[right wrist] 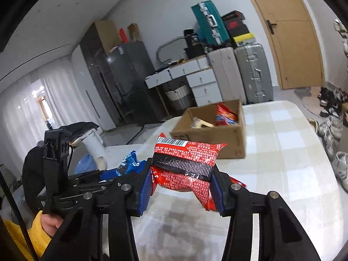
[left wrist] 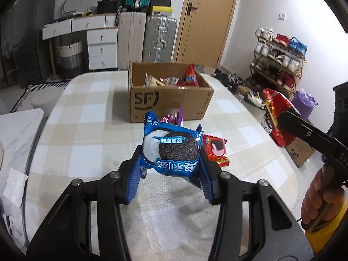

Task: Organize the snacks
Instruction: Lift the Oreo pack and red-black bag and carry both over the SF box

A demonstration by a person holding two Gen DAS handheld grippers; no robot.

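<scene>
I'm getting even, cool indoor light; daylight glows through the curtains (right wrist: 32,106), the box (right wrist: 209,128) smears with blur, and fisheye edges bend and darken.

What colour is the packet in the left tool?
Blue, with a black-and-white cookie picture; the packet shows best in the left wrist view.

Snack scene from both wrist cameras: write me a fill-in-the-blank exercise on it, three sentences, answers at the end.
1. The left gripper is shut on a ____ Oreo packet.
2. The right gripper is shut on a red snack packet whose white ____ label faces the right wrist camera.
3. The cardboard box on the checked tablecloth is printed with the letters ____.

Missing words: blue; barcode; SF
</scene>
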